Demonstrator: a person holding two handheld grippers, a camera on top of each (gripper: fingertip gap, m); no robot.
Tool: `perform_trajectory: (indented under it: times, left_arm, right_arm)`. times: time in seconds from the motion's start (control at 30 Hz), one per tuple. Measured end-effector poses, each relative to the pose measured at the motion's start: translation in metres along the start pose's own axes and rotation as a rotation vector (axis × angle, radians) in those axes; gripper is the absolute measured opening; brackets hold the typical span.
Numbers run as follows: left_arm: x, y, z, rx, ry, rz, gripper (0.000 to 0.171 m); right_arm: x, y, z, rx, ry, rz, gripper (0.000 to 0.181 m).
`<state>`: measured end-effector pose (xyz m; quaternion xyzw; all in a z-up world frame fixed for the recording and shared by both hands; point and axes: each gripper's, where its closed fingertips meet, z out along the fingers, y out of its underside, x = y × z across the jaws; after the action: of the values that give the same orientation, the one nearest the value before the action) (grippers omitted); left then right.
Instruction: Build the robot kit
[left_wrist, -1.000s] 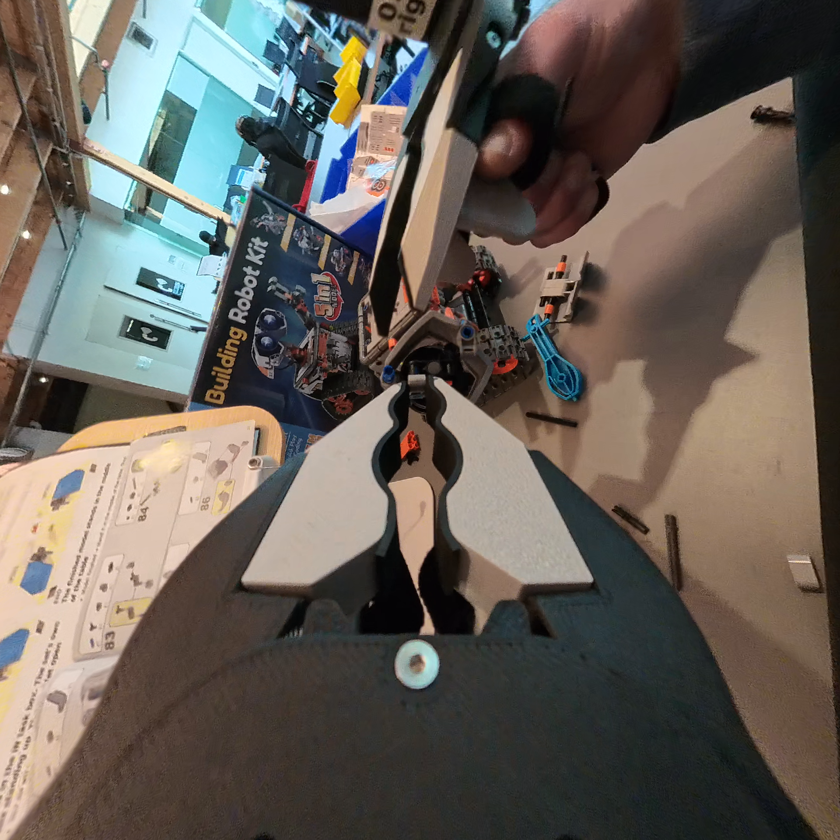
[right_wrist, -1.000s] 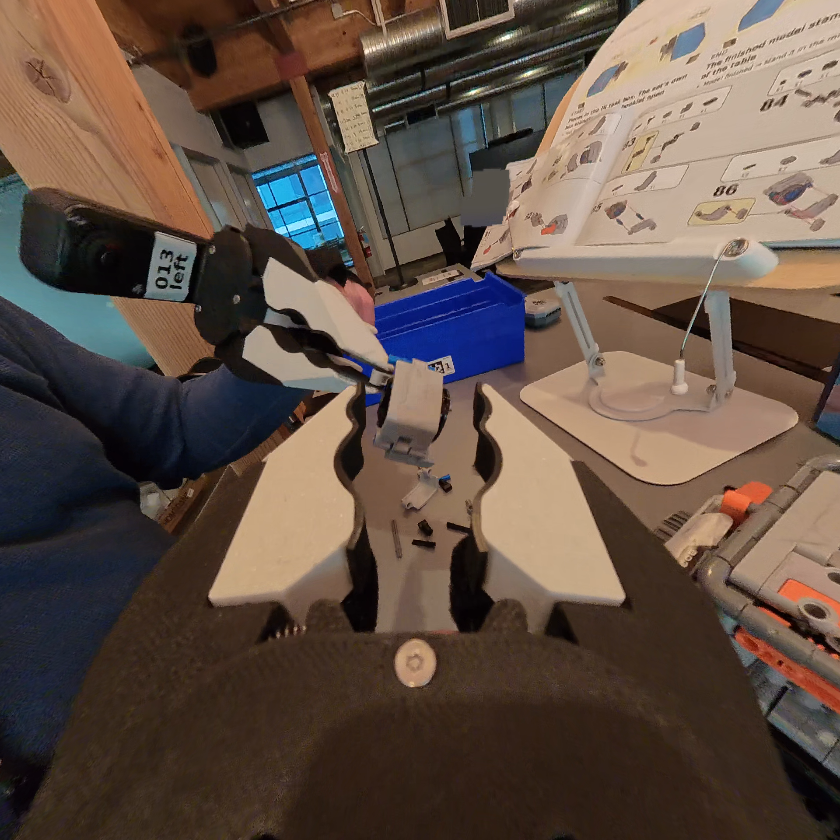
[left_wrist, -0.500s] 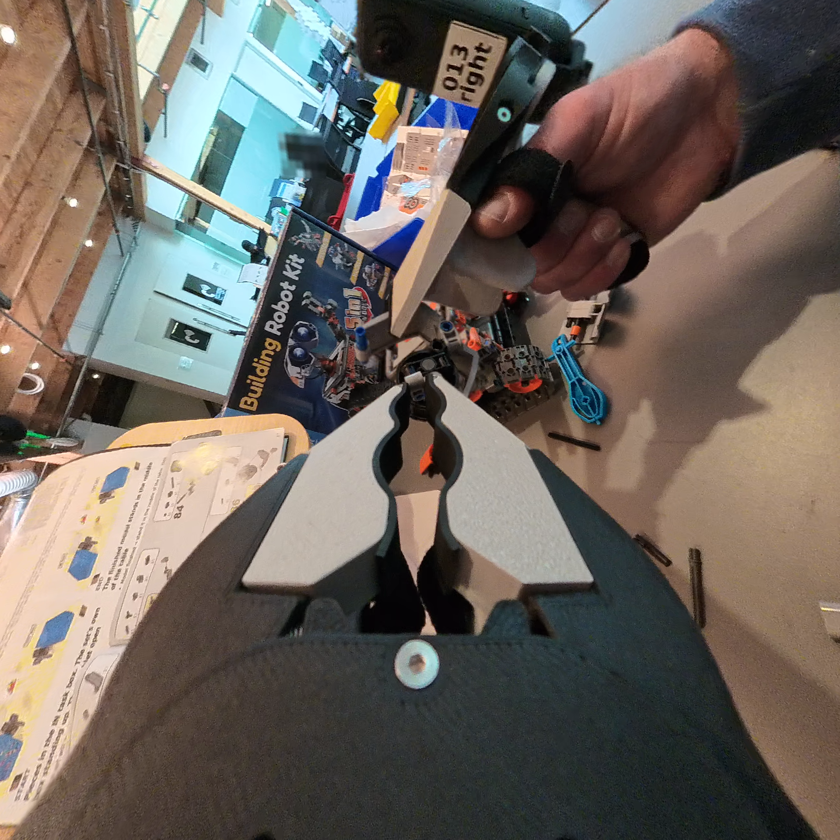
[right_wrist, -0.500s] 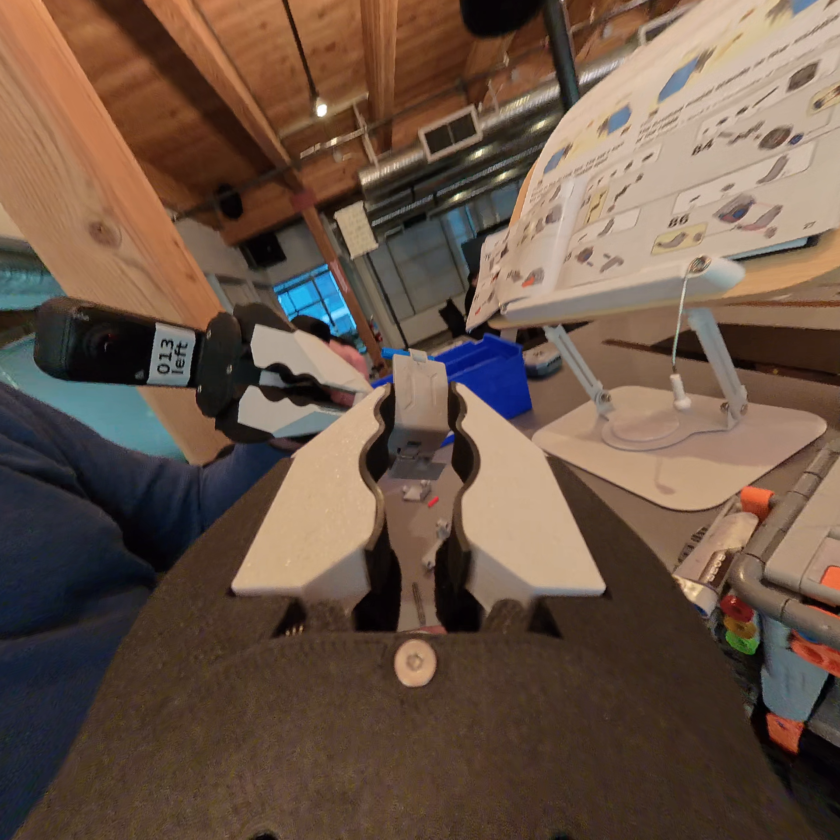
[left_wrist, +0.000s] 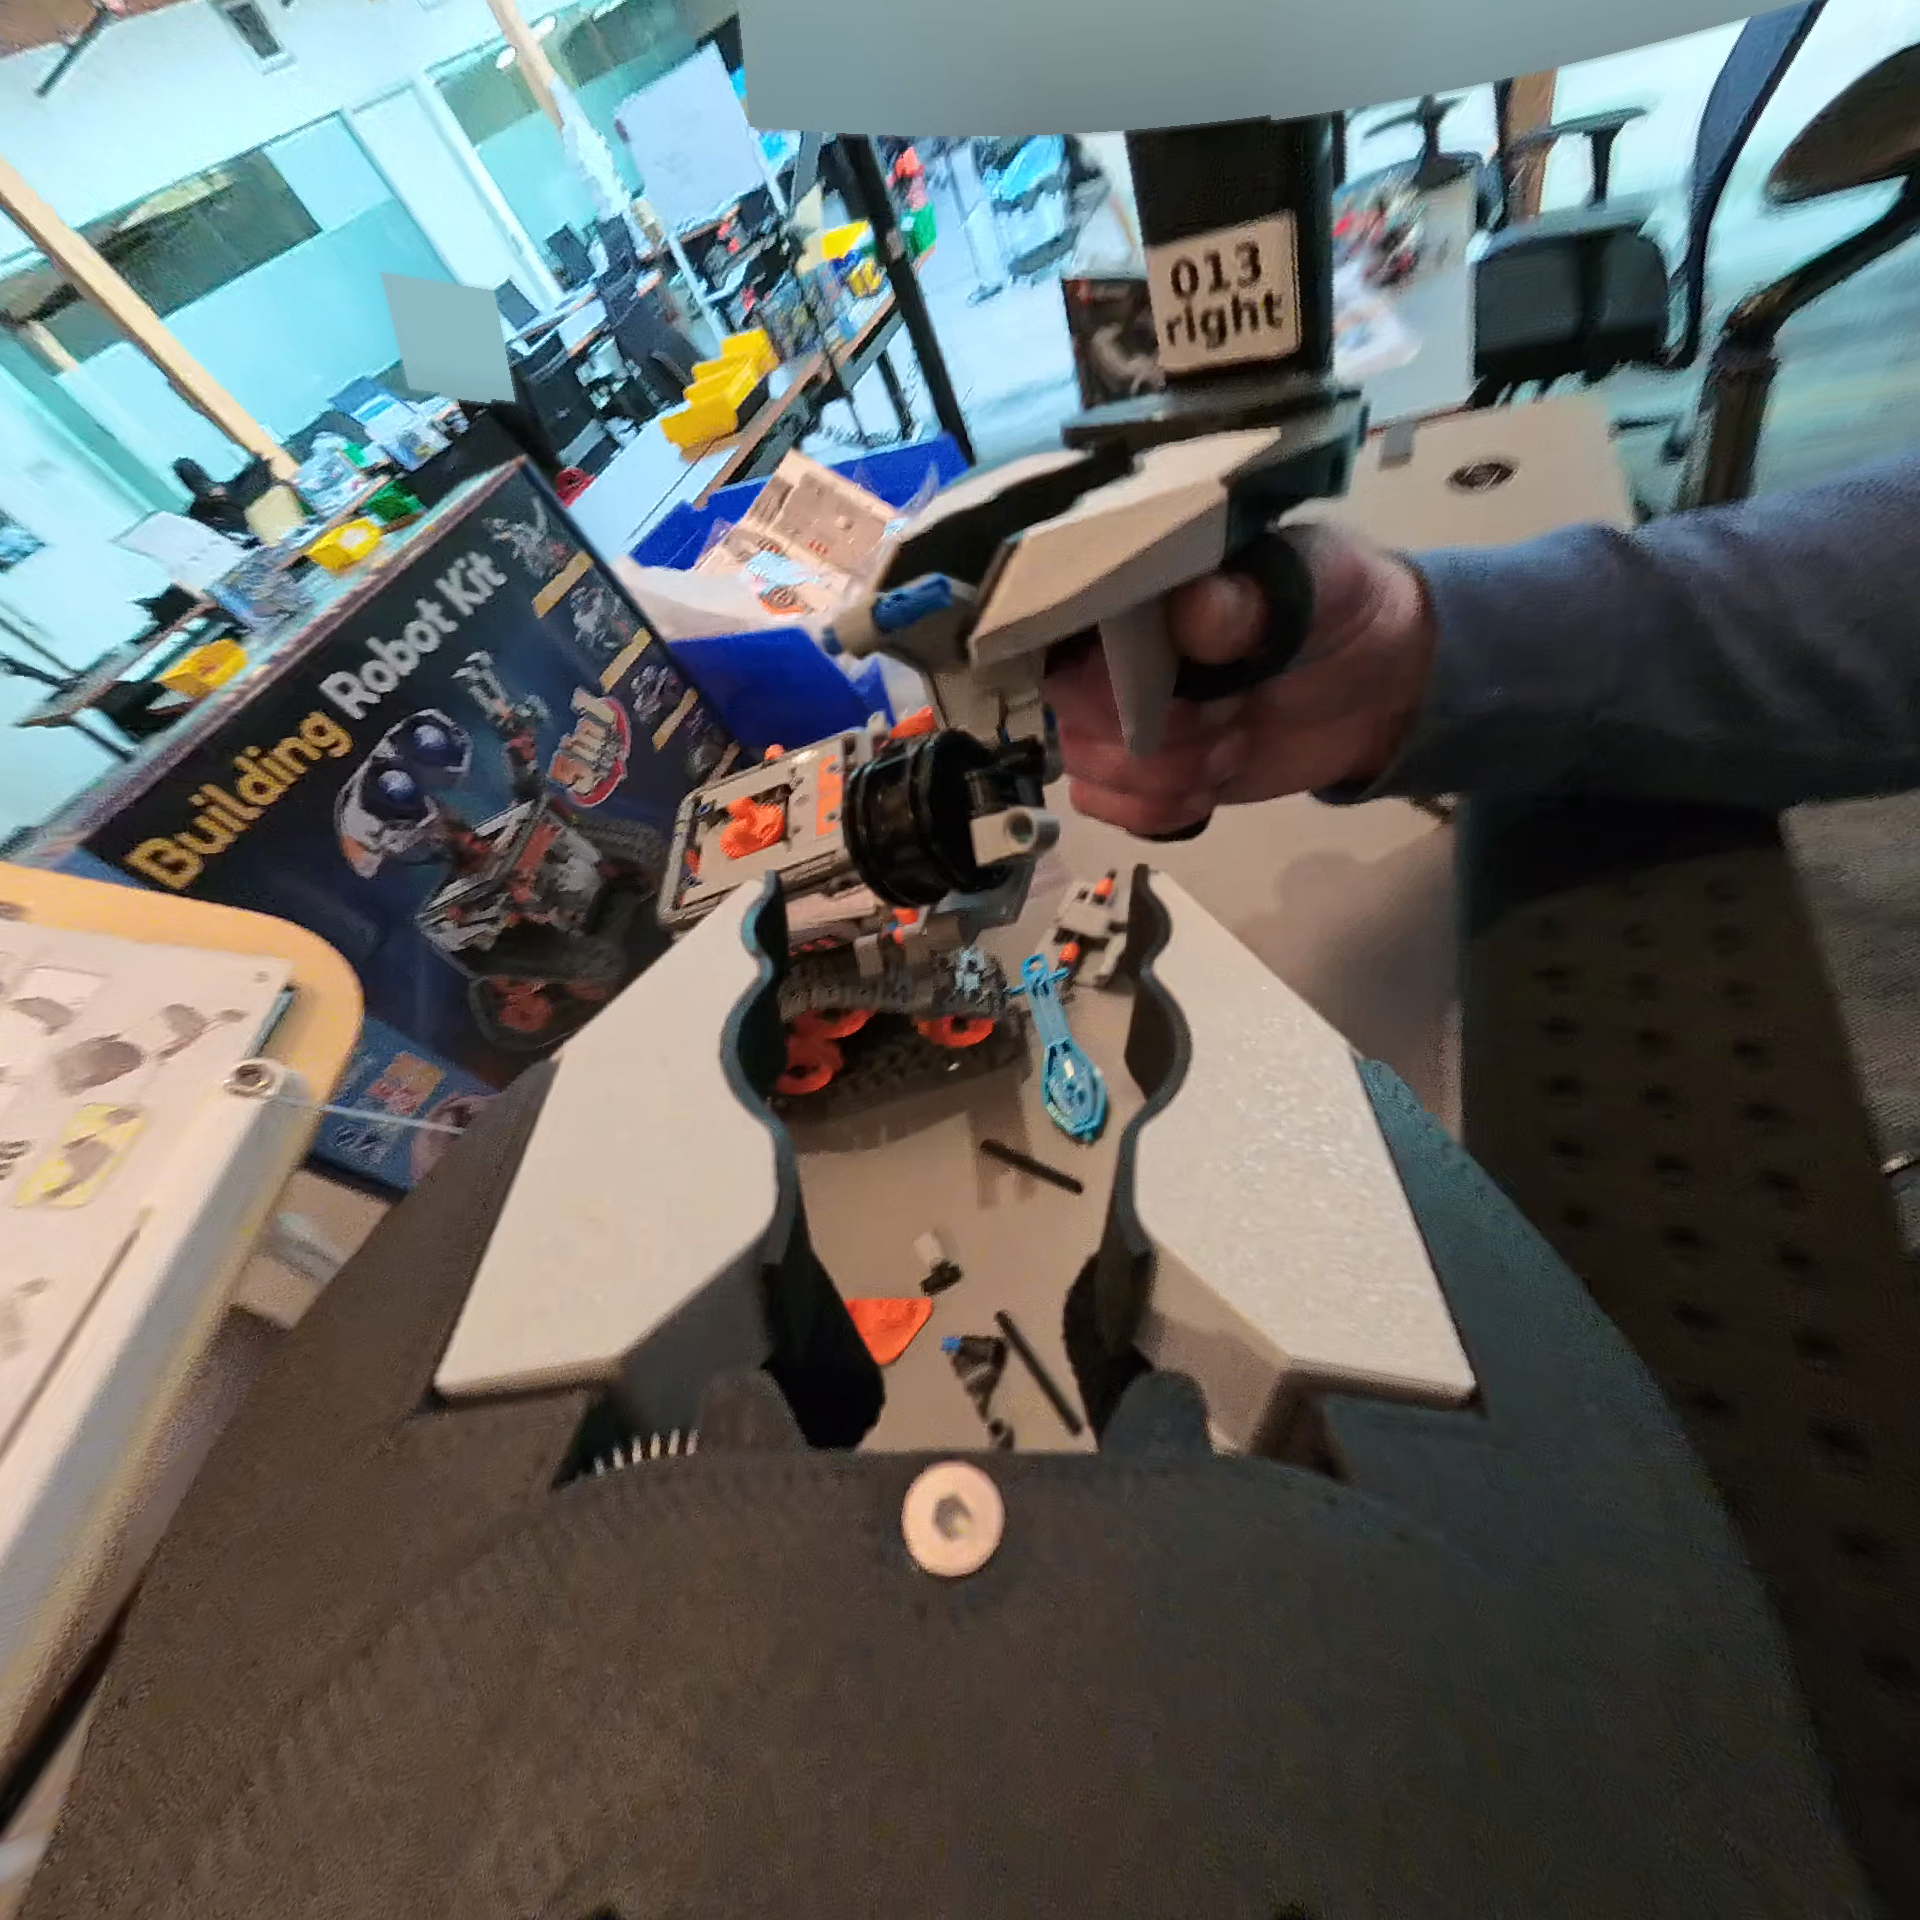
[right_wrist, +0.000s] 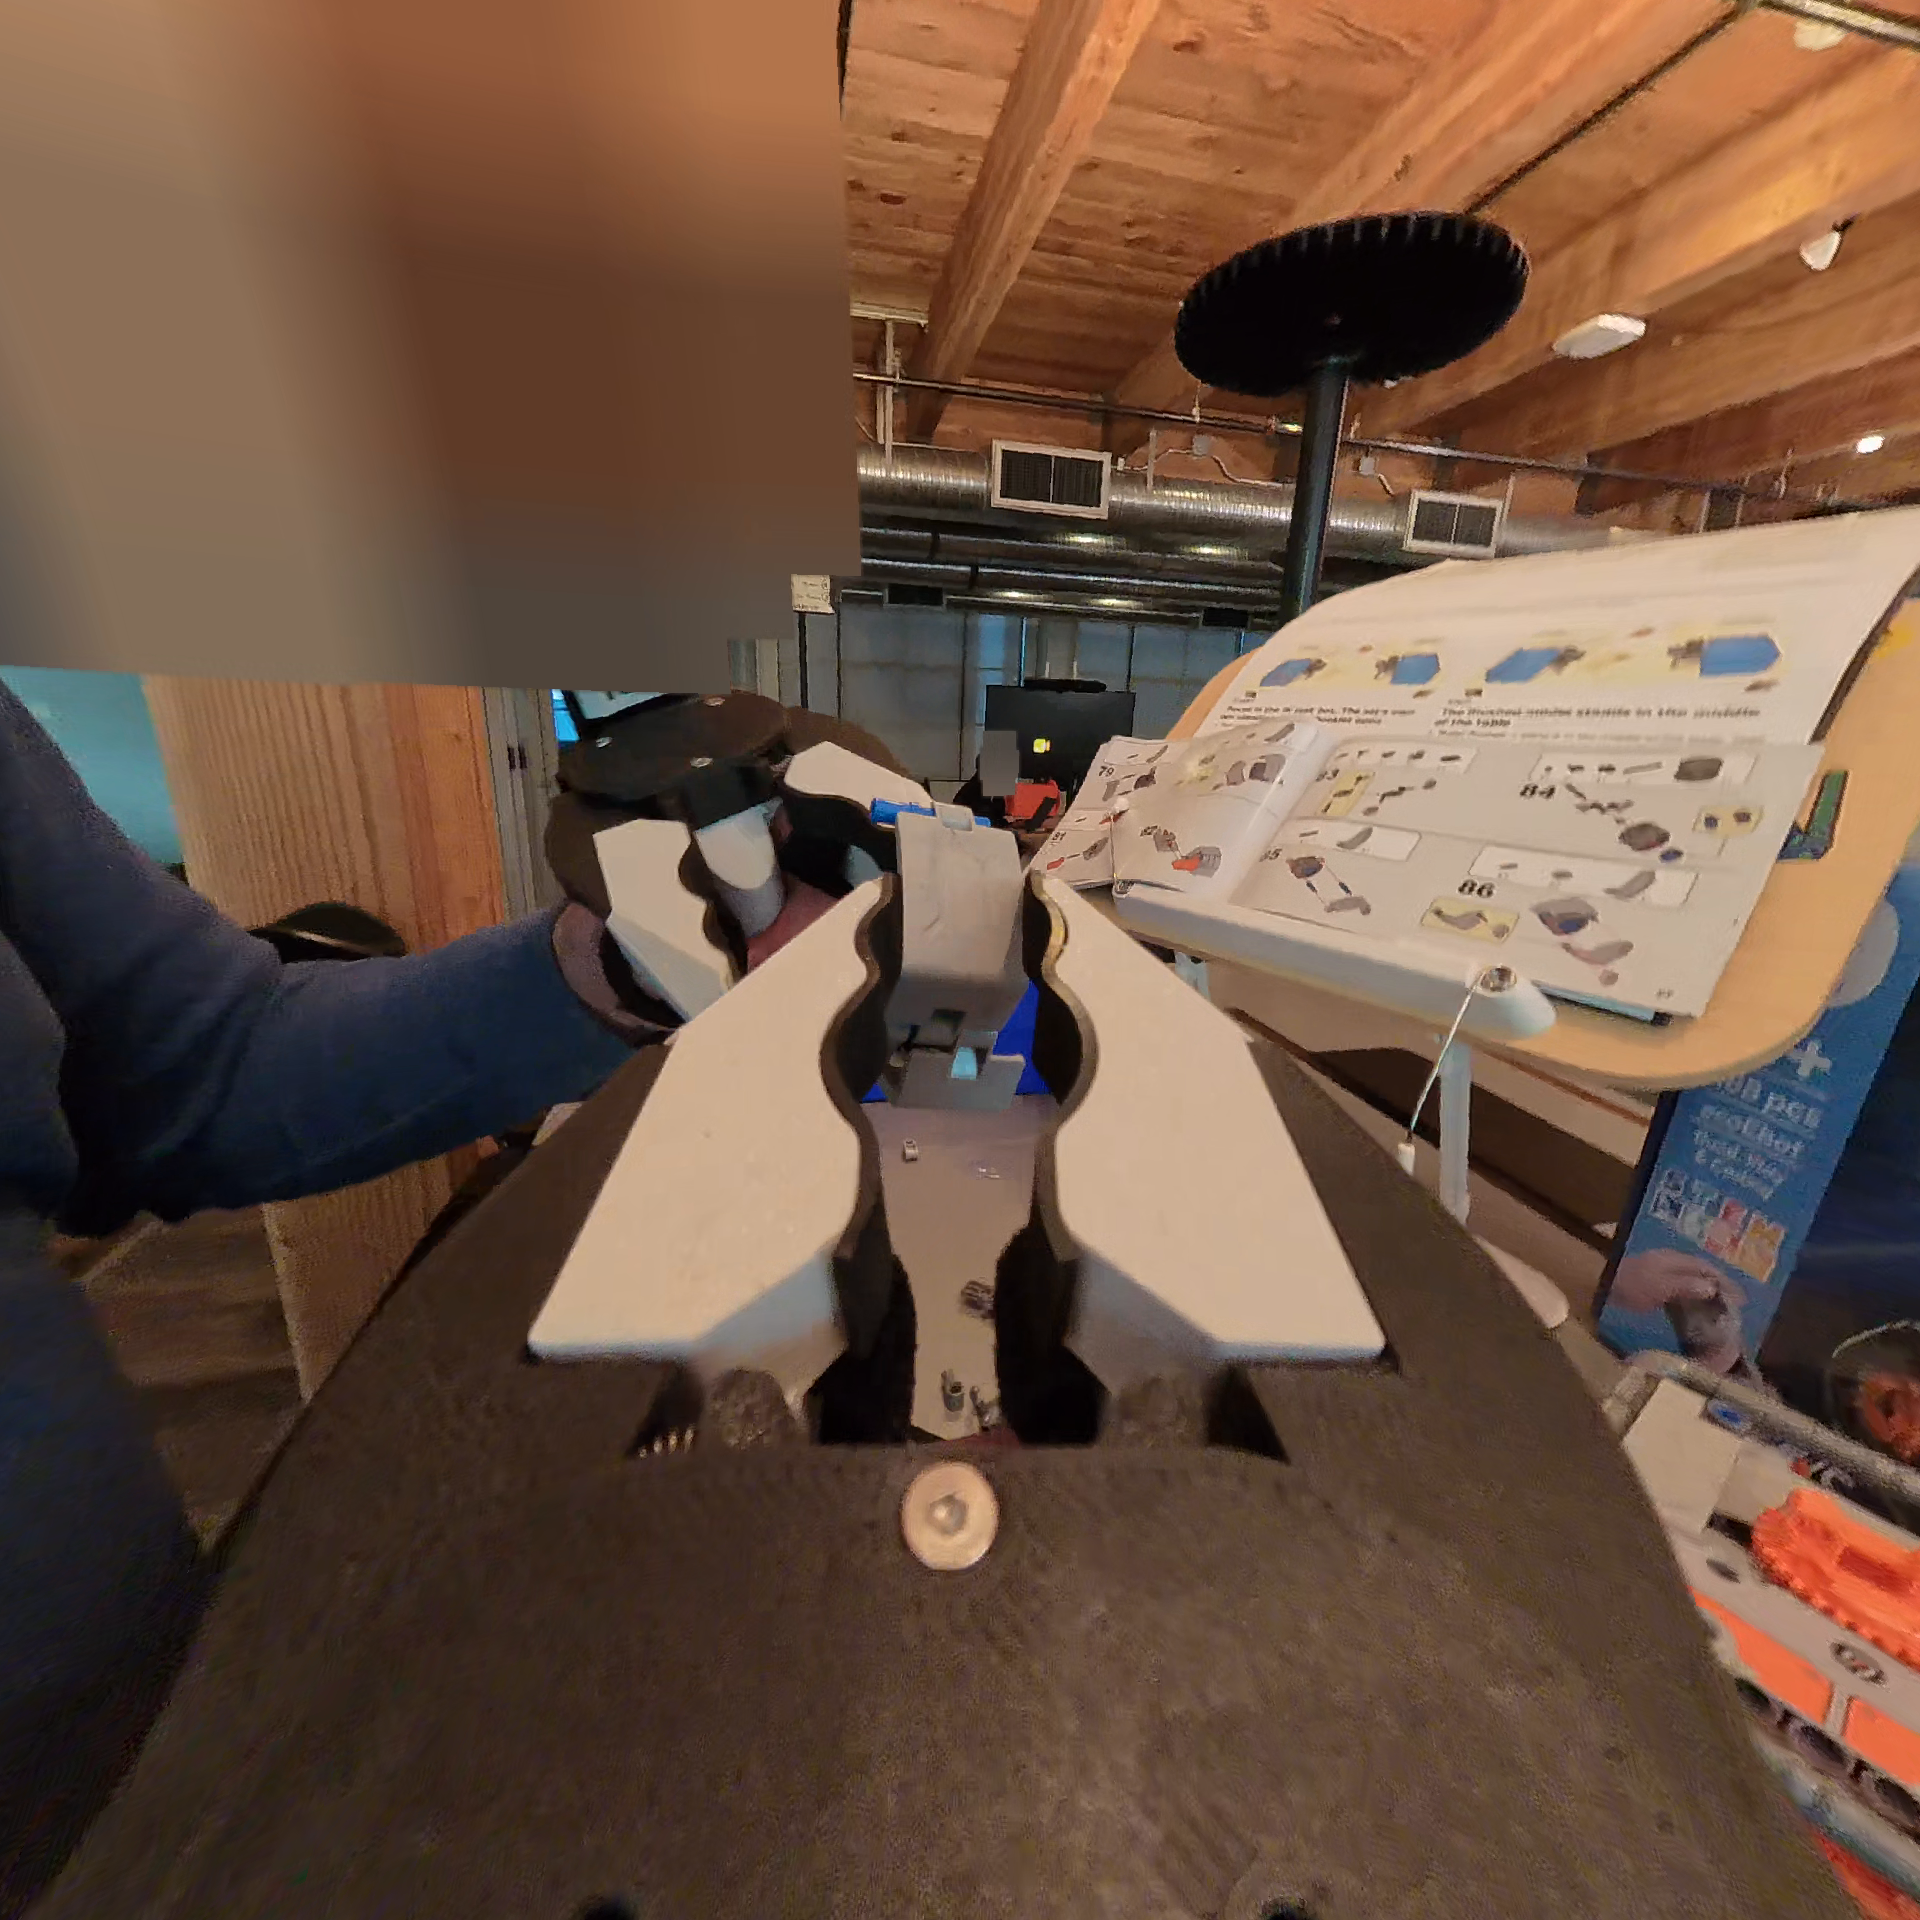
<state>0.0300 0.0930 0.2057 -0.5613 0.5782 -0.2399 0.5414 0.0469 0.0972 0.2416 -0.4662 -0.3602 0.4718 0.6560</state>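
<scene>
Right tool (right_wrist: 954, 914) is clamped on a grey block piece (right_wrist: 958, 925), held aloft above the surface (left_wrist: 1299, 935). Left tool (left_wrist: 951, 961) stands wide apart, empty, over loose pins near the tracked model (left_wrist: 883, 997). Advise firm, level grip; avoid twisting.

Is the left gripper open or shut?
Open: the left gripper has fingers spread wide, nothing between them, table parts showing through.
</scene>
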Motion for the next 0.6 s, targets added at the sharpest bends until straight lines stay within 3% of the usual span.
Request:
perform_trajectory:
  times: [0.17, 0.27, 0.6]
  left_arm:
    - [0.010, -0.010, 0.007, 0.073, 0.077, -0.058, 0.040]
    - [0.012, -0.015, 0.009, 0.120, 0.091, -0.077, 0.037]
    - [0.011, -0.018, 0.004, 0.079, -0.030, 0.202, 0.035]
  right_arm:
    - [-0.012, -0.006, -0.002, 0.021, -0.042, -0.089, 0.021]
    - [-0.014, -0.010, -0.005, 0.037, -0.050, -0.115, 0.021]
    - [-0.020, -0.011, -0.010, 0.036, -0.109, -0.126, 0.023]
